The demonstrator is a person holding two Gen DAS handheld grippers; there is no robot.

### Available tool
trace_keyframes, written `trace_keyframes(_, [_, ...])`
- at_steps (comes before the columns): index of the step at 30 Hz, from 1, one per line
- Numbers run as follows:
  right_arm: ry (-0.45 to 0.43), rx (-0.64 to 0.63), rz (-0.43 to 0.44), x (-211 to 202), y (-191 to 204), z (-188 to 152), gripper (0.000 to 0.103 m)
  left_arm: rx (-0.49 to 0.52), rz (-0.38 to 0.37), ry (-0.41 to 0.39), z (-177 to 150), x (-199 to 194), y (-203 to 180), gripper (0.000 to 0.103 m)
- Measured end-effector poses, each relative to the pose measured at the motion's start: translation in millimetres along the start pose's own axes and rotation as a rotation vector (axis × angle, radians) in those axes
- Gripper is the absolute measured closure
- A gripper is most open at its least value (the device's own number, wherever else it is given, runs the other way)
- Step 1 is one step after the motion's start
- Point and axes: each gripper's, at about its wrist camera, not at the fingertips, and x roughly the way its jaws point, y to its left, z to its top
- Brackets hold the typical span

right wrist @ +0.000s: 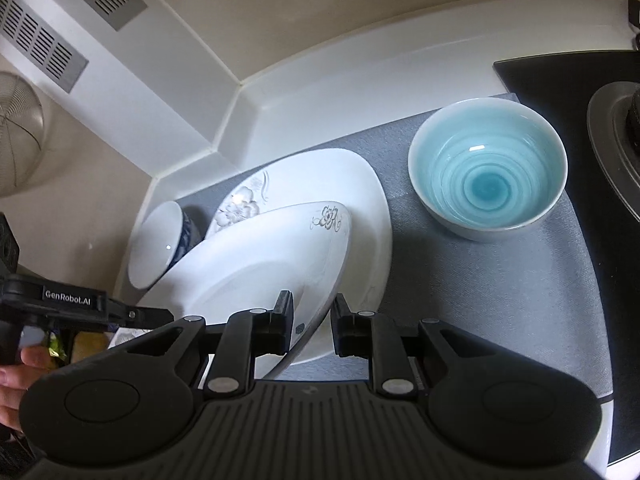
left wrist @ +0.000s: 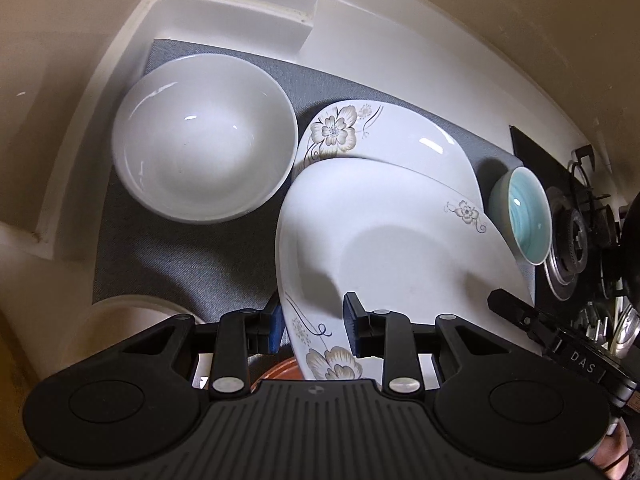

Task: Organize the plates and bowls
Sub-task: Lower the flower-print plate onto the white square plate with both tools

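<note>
A white square plate with flower prints (left wrist: 400, 248) is held tilted above a second flowered plate (left wrist: 400, 136) that lies on the grey mat (left wrist: 168, 264). My left gripper (left wrist: 314, 330) is shut on the upper plate's near edge. My right gripper (right wrist: 312, 324) is shut on the same plate's (right wrist: 260, 264) other edge, over the lower plate (right wrist: 360, 184). A large white bowl (left wrist: 204, 140) stands to the left; in the right wrist view it shows blue-patterned sides (right wrist: 154, 248). A light blue bowl (right wrist: 488, 168) stands to the right, also in the left wrist view (left wrist: 524, 216).
A black gas stove (left wrist: 572, 232) borders the mat on the right (right wrist: 600, 128). A white raised counter ledge (left wrist: 240, 12) and beige wall run behind. An orange dish (left wrist: 280, 370) shows under the left gripper. A metal strainer (right wrist: 16, 136) hangs at the left.
</note>
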Motion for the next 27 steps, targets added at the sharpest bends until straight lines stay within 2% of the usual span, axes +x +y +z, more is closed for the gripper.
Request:
trace_keyframes(4, [0.007,0.055,0.012,7,-9,1,0.081,0.034,0.041,-0.003,2,8,-6,0.071])
trace_keyframes(8, [0.001,0.056,0.006,12,-12,1,0.081,0.035,0.049,-0.006,8,12,-7,0.072])
trace_keyframes(13, [-0.007,0.015,-0.015,16,-12,3,0.082,0.040,0.055,-0.009,12,16,-10,0.072])
trace_keyframes(17, [0.033,-0.004,0.021,25,-19,8,0.082,0.088,0.107,-0.054,13,17,-17,0.070])
trace_keyframes(23, [0.013,-0.081,-0.044,31,-14,7,0.082,0.064,0.095,-0.039,11,32,-11,0.069])
trace_keyframes(27, [-0.008,-0.057,-0.033,31,-20,8,0.082,0.055,0.078,-0.056,8,32,-8,0.071])
